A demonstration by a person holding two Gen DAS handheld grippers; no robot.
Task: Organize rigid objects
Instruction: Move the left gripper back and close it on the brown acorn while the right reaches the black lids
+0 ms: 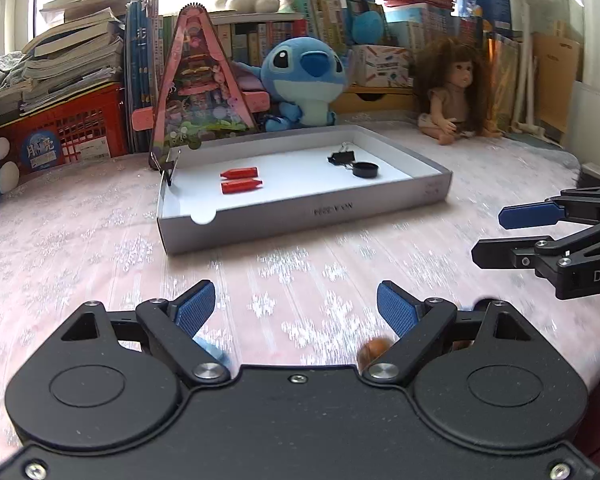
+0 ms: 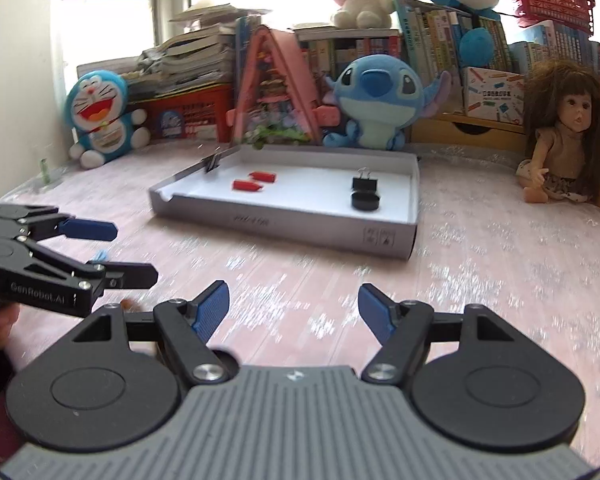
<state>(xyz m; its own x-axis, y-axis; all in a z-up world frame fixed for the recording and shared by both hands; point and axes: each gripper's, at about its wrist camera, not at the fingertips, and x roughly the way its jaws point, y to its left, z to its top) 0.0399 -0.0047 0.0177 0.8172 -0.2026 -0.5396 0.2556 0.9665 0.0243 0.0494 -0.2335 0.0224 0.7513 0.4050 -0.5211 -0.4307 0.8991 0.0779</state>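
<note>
A shallow grey box lid [image 1: 300, 216] lies on the pink tablecloth, also in the right wrist view [image 2: 284, 226]. In it lie two red pieces [image 1: 241, 181] [image 2: 256, 181], a black binder clip [image 1: 342, 157] [image 2: 365, 183] and a black round cap [image 1: 365, 169] [image 2: 365, 201]. Another black clip [image 1: 171, 168] [image 2: 211, 163] sits on the lid's left rim. My left gripper [image 1: 296, 306] [image 2: 134, 250] is open and empty, short of the lid. My right gripper [image 2: 294, 306] [image 1: 486, 236] is open and empty, beside it.
A blue Stitch plush [image 1: 304, 80], a pink triangular toy house [image 1: 200, 80], a long-haired doll [image 1: 452, 92], a Doraemon plush [image 2: 102, 116], red crates and stacked books line the back. A small blue item [image 2: 100, 256] and an orange-brown item [image 1: 374, 350] lie near the grippers.
</note>
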